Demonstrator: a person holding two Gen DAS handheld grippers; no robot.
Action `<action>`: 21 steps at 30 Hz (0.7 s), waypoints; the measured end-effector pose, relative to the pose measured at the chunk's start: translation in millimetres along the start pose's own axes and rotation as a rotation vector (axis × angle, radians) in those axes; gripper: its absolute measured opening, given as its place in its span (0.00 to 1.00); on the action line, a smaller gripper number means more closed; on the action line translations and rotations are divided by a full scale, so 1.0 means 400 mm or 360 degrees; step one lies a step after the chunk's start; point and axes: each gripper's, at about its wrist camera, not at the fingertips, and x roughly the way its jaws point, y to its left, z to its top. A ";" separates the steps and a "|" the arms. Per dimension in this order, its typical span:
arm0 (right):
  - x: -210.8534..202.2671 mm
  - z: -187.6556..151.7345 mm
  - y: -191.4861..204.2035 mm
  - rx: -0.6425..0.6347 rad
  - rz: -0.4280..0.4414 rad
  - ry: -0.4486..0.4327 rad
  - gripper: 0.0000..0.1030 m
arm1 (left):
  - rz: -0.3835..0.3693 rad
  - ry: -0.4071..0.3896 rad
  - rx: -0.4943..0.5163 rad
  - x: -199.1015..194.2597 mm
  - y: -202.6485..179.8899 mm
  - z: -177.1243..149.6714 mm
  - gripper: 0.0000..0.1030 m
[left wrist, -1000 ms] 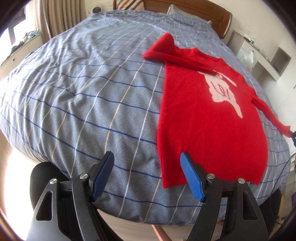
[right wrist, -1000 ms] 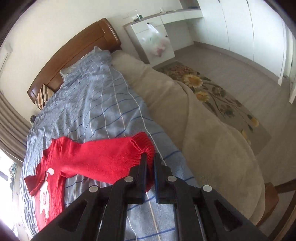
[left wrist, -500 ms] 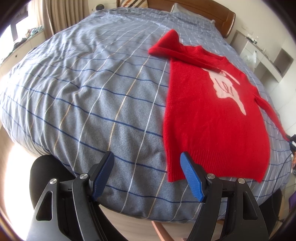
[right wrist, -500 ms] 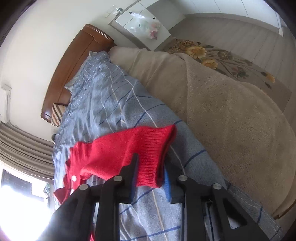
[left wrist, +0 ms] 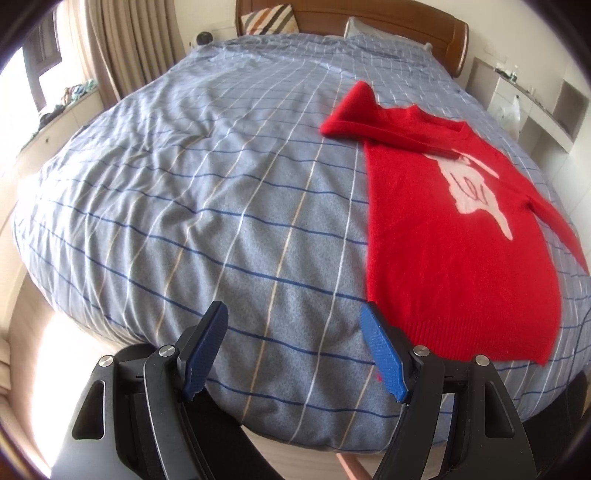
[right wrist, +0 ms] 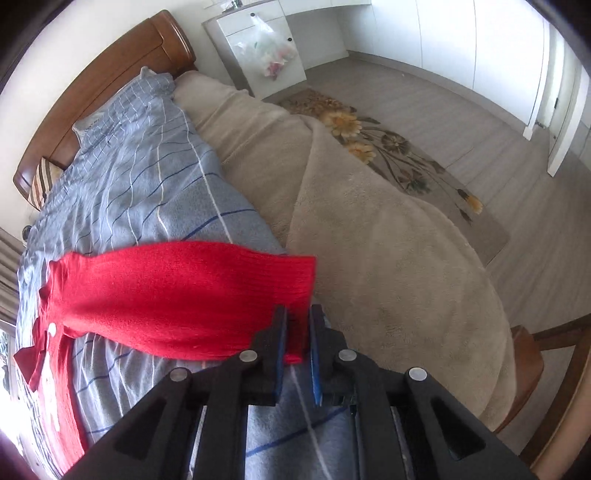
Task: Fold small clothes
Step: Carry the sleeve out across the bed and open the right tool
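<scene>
A small red sweater [left wrist: 461,229] with a white figure on its chest lies flat on the blue checked bed cover [left wrist: 221,184]. Its far sleeve is folded across the collar. My left gripper [left wrist: 295,350] is open and empty at the bed's near edge, just left of the sweater's hem. My right gripper [right wrist: 297,332] is shut on the cuff of the sweater's other sleeve [right wrist: 184,295] and holds it stretched above the cover. The sweater's body [right wrist: 55,369] shows at the left edge of the right wrist view.
A beige blanket [right wrist: 369,240] hangs over the bed's right side. A wooden headboard [left wrist: 369,22] with pillows is at the far end. A white cabinet with a plastic bag [right wrist: 269,55] and a flowered rug [right wrist: 399,155] lie beyond. A wooden chair [right wrist: 528,350] stands close by.
My right gripper has kept hold of the cuff and swung, pulling the sleeve out straighter. My left gripper has shifted left, so the sweater sits further right in its view.
</scene>
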 end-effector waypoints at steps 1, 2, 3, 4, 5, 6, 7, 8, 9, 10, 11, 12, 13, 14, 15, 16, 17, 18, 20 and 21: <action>-0.021 0.002 -0.002 -0.0008 -0.0052 -0.0043 0.17 | 0.0004 -0.0007 0.0002 0.000 0.003 0.009 0.74; -0.047 0.004 -0.003 -0.0011 -0.0061 -0.0099 0.17 | 0.0004 -0.0013 0.0008 0.002 0.003 0.018 0.74; -0.070 0.008 0.000 -0.0017 -0.0038 -0.0150 0.17 | 0.0002 -0.0018 0.0020 0.005 -0.001 0.029 0.74; -0.091 0.009 0.010 -0.0034 0.0010 -0.0188 0.17 | -0.0005 -0.0023 0.0040 0.008 -0.010 0.042 0.74; -0.104 0.010 0.023 -0.0061 0.0099 -0.0211 0.17 | -0.0019 -0.0029 0.0067 0.011 -0.023 0.058 0.74; -0.106 0.008 0.039 -0.0095 0.0207 -0.0206 0.21 | -0.0041 -0.0039 0.0101 0.010 -0.040 0.075 0.74; -0.097 0.004 0.056 -0.0130 0.0276 -0.0167 0.29 | -0.0070 -0.0056 0.0142 0.007 -0.059 0.097 0.74; -0.079 -0.004 0.071 -0.0160 0.0281 -0.0109 0.38 | -0.0103 -0.0081 0.0186 0.000 -0.079 0.121 0.75; -0.052 -0.015 0.079 -0.0186 0.0260 -0.0035 0.39 | -0.0136 -0.0112 0.0227 -0.008 -0.097 0.146 0.78; -0.021 -0.032 0.085 -0.0198 0.0227 0.0034 0.39 | -0.0162 -0.0147 0.0267 -0.016 -0.114 0.174 0.83; -0.002 -0.047 0.080 -0.0189 0.0192 0.0062 0.39 | -0.0173 -0.0189 0.0301 -0.024 -0.130 0.202 0.84; -0.004 -0.061 0.075 -0.0180 0.0161 0.0035 0.39 | -0.0178 -0.0230 0.0340 -0.030 -0.148 0.230 0.86; -0.020 -0.073 0.073 -0.0179 0.0120 -0.0020 0.39 | -0.0188 -0.0263 0.0393 -0.032 -0.168 0.261 0.88; -0.043 -0.084 0.077 -0.0187 0.0060 -0.0082 0.39 | -0.0200 -0.0292 0.0455 -0.029 -0.192 0.291 0.88; -0.070 -0.097 0.083 -0.0198 0.0048 -0.0139 0.40 | -0.0209 -0.0325 0.0516 -0.022 -0.219 0.320 0.88; -0.096 -0.111 0.092 -0.0210 0.0084 -0.0183 0.43 | -0.0227 -0.0340 0.0587 -0.006 -0.253 0.347 0.88; -0.121 -0.128 0.104 -0.0226 0.0123 -0.0220 0.47 | -0.0259 -0.0313 0.0678 0.021 -0.292 0.371 0.88; -0.144 -0.146 0.115 -0.0245 0.0151 -0.0248 0.48 | -0.0299 -0.0261 0.0783 0.057 -0.336 0.391 0.88; -0.178 -0.189 0.146 -0.0293 0.0211 -0.0282 0.50 | -0.0337 -0.0156 0.1018 0.136 -0.428 0.408 0.83; -0.187 -0.213 0.162 -0.0317 0.0248 -0.0284 0.50 | -0.0321 -0.0119 0.1133 0.176 -0.471 0.409 0.77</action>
